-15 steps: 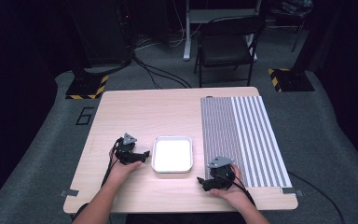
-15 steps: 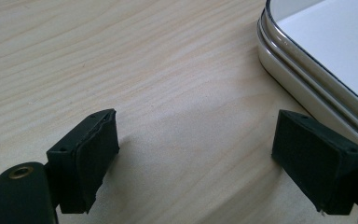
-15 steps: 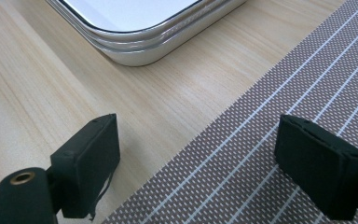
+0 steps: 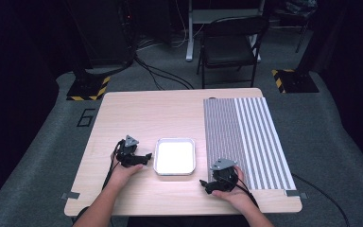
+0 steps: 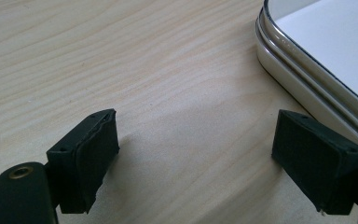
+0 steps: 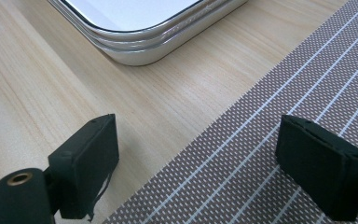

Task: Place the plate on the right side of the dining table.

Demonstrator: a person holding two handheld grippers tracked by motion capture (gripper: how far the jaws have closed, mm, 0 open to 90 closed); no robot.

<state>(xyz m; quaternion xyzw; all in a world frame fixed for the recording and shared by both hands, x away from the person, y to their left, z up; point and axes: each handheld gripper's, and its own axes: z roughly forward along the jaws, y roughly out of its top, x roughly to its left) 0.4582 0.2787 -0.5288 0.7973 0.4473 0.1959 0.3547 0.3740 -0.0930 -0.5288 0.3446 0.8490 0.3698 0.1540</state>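
Observation:
A shallow white metal tray (image 4: 175,157) lies empty at the middle of the wooden table's near half. My left gripper (image 4: 146,157) rests on the wood just left of it, open, jaws pointing at the tray's left wall. In the left gripper view the left gripper (image 5: 198,140) has bare wood between its jaws, and the tray's rim (image 5: 298,70) runs past the right jaw. My right gripper (image 4: 204,184) sits open at the tray's near right corner. In the right gripper view the right gripper (image 6: 196,140) straddles the edge of the striped mat (image 6: 284,93), with the tray's corner (image 6: 158,42) ahead.
A brown mat with white stripes (image 4: 248,137) covers the table's right third. The table (image 4: 146,113) has bare wood behind and left of the tray. A black folding chair (image 4: 229,49) stands beyond the far edge, with cables on the grey floor.

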